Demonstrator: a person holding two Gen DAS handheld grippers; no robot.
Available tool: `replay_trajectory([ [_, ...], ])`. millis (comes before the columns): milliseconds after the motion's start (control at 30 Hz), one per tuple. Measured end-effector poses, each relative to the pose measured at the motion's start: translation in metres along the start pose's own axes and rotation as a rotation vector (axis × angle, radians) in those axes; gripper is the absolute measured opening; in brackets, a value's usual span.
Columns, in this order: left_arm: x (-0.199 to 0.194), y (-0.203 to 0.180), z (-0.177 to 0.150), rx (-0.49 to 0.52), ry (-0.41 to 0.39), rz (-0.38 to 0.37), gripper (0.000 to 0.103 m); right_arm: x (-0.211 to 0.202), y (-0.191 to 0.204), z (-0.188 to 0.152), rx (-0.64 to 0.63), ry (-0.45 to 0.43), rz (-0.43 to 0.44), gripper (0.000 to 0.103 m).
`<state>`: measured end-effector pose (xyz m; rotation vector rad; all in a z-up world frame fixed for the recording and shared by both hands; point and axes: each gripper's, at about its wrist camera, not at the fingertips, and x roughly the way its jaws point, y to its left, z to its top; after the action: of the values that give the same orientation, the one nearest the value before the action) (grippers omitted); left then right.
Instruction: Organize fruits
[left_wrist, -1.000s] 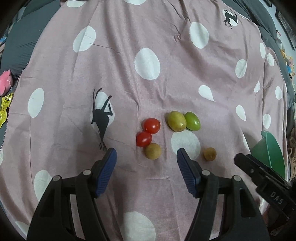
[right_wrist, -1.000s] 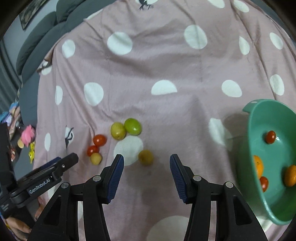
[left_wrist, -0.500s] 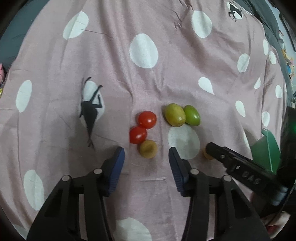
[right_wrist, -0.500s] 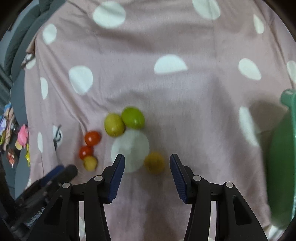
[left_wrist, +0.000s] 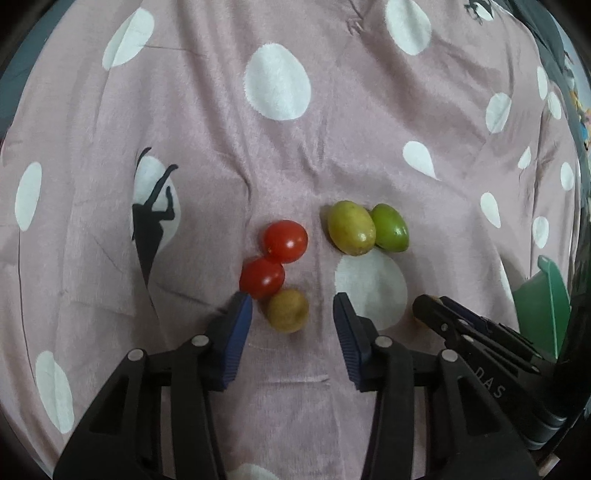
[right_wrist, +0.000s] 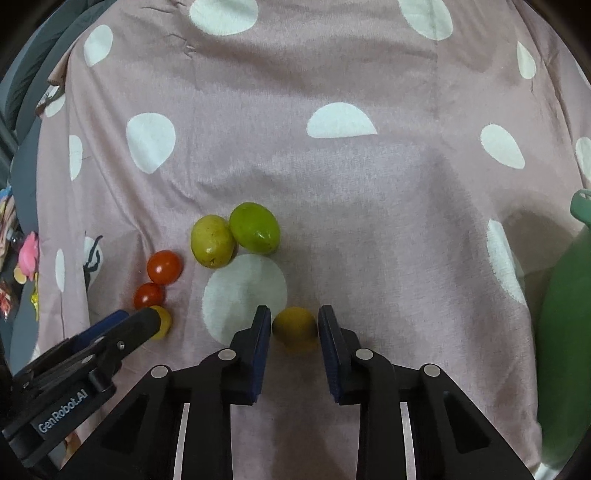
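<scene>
Pink bedspread (right_wrist: 369, 192), white-spotted with small black figure prints, spread flat and serving as the work surface; grey upholstery (right_wrist: 26, 92) shows past its far left edge. Green bowl (right_wrist: 565, 332), standing at the right edge of the spread, seen only from outside in both views, so its contents cannot be told. Left gripper (left_wrist: 291, 314), black frame with blue pads, jaws set moderately apart and low over the cloth, bracketing a small tan-yellow fruit (left_wrist: 287, 310) without touching it on the right; its left pad lies just beside the fruit and the lower tomato. Right gripper (right_wrist: 293, 326), same make, jaws drawn in narrow around a small yellow fruit (right_wrist: 295, 326), the pads just beside or touching its sides; whether they actually grip it cannot be told, and the fruit lies on the cloth beside a large white spot. Yellow-green fruit (right_wrist: 212, 242) and green fruit (right_wrist: 254, 228), the two largest pieces, oval, lying touching one another just beyond that white spot. Upper red tomato (left_wrist: 285, 240) and lower red tomato (left_wrist: 262, 277), round and glossy, touching each other in a diagonal line, the lower one also against the tan-yellow fruit. All six loose pieces lie on the spread, well apart from the bowl. Small pink and yellow items (right_wrist: 27, 258) lie off the bedspread at far left, too small to identify.
</scene>
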<state>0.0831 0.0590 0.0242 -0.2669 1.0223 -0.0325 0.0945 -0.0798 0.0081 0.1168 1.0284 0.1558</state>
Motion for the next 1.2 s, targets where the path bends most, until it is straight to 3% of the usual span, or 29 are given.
replay_trajectory([
  [133, 0.004, -0.005, -0.002, 0.026, -0.024, 0.043, 0.034, 0.004, 0.003, -0.001, -0.007, 0.007, -0.009, 0.029],
  [167, 0.007, -0.006, -0.002, 0.029, -0.019, 0.049, 0.028, 0.004, 0.005, -0.001, -0.016, 0.009, -0.016, 0.029],
  [233, 0.018, -0.005, -0.003, 0.007, 0.020, 0.043, 0.026, 0.003, 0.009, -0.001, -0.029, 0.004, -0.024, 0.029],
  [567, 0.009, -0.005, -0.005, -0.017, -0.025, 0.054, 0.025, -0.002, 0.015, -0.010, -0.032, -0.008, -0.022, 0.027],
  [733, -0.018, -0.005, -0.015, -0.019, -0.068, -0.004, 0.025, -0.010, 0.012, -0.012, -0.015, -0.007, -0.008, 0.027],
  [1200, -0.054, -0.036, -0.034, 0.059, -0.139, -0.092, 0.025, -0.055, -0.007, -0.014, 0.001, -0.119, -0.012, 0.027],
])
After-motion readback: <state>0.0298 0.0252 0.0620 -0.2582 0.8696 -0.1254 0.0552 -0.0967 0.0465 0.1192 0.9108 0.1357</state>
